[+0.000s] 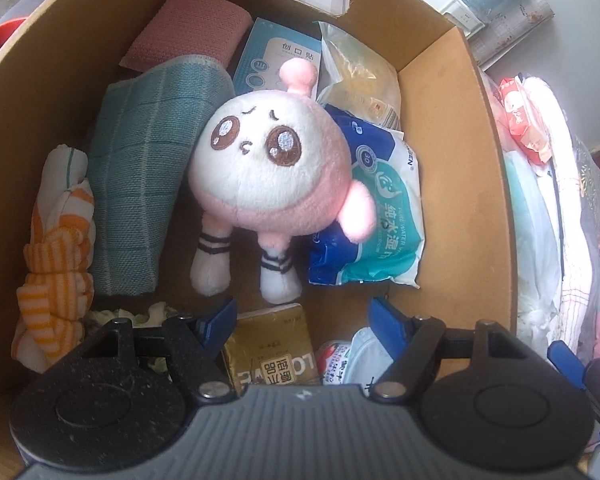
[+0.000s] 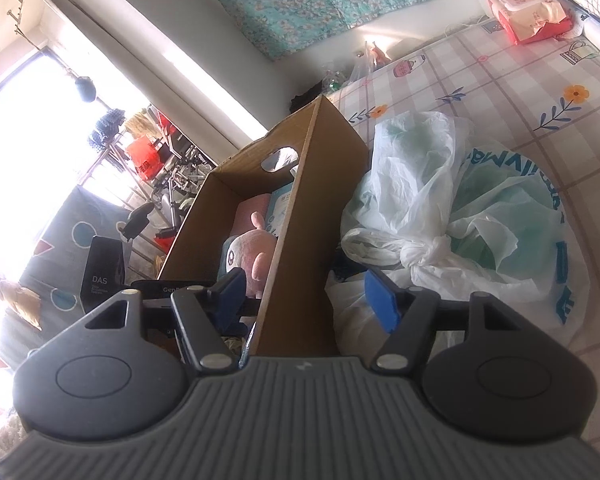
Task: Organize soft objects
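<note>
**Plush toy lying in the box, both grippers empty**

From the left wrist I look down into the cardboard box. One pink-and-white plush toy lies face up in its middle, its long axis running from the antenna at the far end to two striped legs near me. One teal cloth lies at its left, touching it. One wet-wipes pack, reading "PURE WATER", lies at its right. A blue carton reads "创口贴". My left gripper stands released, nothing between its blue pads.

From the right wrist, the box sits on a flowered sheet, with the toy inside. My right gripper is released, straddling the box wall without touching it. A black stand reads "DAS".
</note>
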{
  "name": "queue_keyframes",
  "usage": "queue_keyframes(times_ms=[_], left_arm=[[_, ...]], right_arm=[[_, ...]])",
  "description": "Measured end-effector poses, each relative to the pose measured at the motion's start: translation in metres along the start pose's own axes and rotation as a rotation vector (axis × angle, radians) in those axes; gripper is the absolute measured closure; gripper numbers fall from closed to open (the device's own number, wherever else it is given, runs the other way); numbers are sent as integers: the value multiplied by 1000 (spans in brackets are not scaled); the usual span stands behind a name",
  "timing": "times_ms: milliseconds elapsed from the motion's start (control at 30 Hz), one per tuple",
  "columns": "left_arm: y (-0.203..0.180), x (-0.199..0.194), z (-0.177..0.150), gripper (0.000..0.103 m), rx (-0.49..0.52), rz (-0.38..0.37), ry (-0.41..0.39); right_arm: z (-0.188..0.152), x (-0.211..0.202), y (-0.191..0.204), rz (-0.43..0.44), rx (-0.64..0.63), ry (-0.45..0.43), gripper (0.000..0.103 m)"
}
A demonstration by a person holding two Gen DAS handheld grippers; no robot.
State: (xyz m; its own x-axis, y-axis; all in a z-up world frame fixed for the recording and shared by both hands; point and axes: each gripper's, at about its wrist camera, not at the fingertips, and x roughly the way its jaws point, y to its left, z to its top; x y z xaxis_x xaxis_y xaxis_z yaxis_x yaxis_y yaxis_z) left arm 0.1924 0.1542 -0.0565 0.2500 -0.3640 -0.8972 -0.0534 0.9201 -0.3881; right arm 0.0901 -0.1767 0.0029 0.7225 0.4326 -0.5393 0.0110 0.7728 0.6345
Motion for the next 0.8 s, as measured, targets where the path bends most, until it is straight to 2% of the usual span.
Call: queue_keyframes(times_ms=[67,167,333,567,667,800], left_arm=[[-1,-9,-2,29,4,-8,-28],[-7,-28,-6,23,24,-19,-94],[-23,-57,-21,13,105,-7,-219],[-58,-88,-60,3,326,42,-431],[-67,-98,-82,0,370,47,-506],[-78,-104,-107,0,395,57,-568]], right_arm=[[-1,-1,1,0,-3,0,37],[-3,-2,3,-9,-12,-6,35],[-9,-3,6,-27,-13,-8,28],[-21,-11,13,-73,0,-17,15],[-27,-20,16,-96,-2,-42,11],[-34,-29,22,-147,-40,-74,1]])
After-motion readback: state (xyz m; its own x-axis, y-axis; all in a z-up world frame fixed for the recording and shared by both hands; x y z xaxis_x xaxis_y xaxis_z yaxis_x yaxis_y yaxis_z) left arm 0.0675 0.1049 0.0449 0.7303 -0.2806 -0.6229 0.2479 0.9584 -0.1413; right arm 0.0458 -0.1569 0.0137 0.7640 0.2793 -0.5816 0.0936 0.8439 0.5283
